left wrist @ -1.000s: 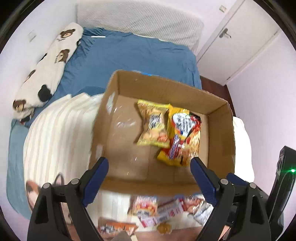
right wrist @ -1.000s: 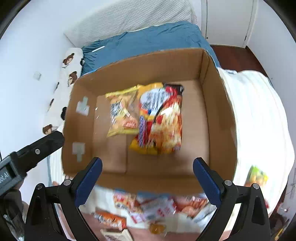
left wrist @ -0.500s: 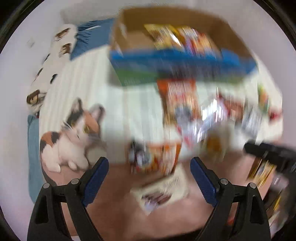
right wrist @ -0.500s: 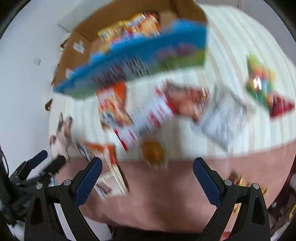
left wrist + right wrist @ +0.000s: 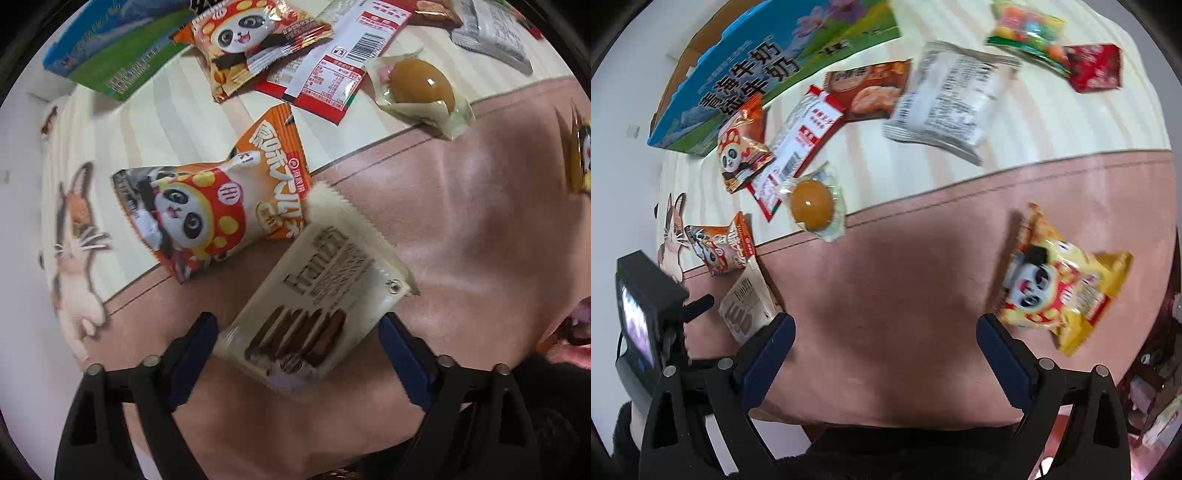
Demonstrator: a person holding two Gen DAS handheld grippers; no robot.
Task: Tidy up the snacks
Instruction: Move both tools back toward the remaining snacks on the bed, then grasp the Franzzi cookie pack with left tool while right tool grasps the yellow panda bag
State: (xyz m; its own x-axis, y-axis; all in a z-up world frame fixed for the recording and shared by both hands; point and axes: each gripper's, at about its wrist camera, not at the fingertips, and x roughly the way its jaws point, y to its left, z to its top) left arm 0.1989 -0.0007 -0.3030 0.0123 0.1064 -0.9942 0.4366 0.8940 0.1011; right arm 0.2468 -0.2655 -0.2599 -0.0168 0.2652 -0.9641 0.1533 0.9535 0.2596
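Snacks scattered loose on the bed cover, none in a container from what these views show. Cardboard box (image 5: 768, 62) with blue-green printed side sits at the far edge of the cream striped blanket (image 5: 1052, 122); its contents are not visible here.

Left gripper (image 5: 297, 338) points down over a cream wafer pack (image 5: 317, 299): flat, rectangular, serrated end seals, brown wafer print. Jaws have just been closing, pack between them, blue pads beside its two long sides; cannot tell if they press yet. Pack lies on the pink suede-like border (image 5: 461, 229) near the blanket's near edge, one end touching an orange panda pouch (image 5: 218, 206), puffy glossy foil, straddling the seam between stripes and pink.

Right gripper (image 5: 884, 330) stands wide open, nothing between the pads, over bare pink fabric. Just beside its right finger: yellow panda pouch (image 5: 1060, 280), crinkled foil, on the pink border.

Further out on the stripes:
- round amber egg-like snack (image 5: 812, 201) in clear vacuum film, at the seam
- red-white flat pack with barcode (image 5: 798, 147), overlapping a second orange panda pouch (image 5: 740, 147)
- orange cracker pack (image 5: 871, 90)
- white printed pouch (image 5: 955, 99), matte, pillow-shaped
- green candy bag (image 5: 1027, 31) and red sachet (image 5: 1093, 68) toward the far right corner

Cat print (image 5: 74, 236) on the blanket's left edge.
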